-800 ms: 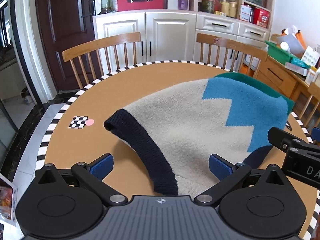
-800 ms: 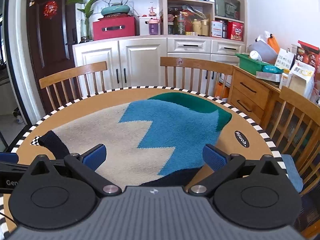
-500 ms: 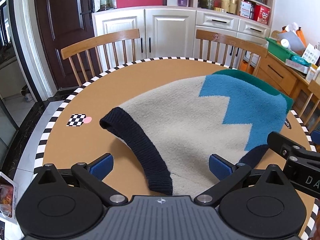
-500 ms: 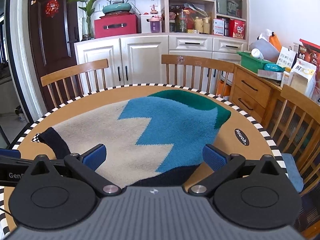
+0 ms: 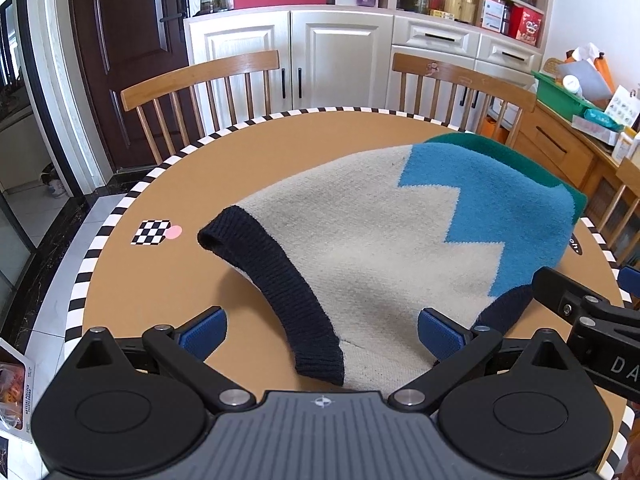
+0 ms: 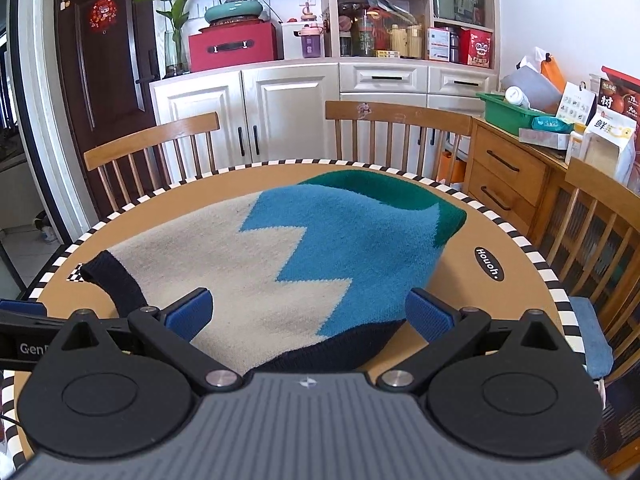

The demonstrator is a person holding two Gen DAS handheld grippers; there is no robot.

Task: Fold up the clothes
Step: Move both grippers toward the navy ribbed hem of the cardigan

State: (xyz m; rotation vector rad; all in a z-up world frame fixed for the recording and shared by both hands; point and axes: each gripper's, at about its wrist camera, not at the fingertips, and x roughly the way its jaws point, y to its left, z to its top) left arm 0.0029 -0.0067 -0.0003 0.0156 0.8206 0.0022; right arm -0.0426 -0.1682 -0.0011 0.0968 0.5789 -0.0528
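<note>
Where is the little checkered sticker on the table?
In the left wrist view, the checkered sticker lies on the table's left side, near the striped rim, just left of the sweater's dark cuff.

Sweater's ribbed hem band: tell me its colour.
Dark navy, almost black. The ribbed hem band on the sweater shows best in the left wrist view.

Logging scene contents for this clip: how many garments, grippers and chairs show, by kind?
Sweater: 1
Grippers: 2, left gripper, right gripper
Chairs: 3
Total: 6
</note>
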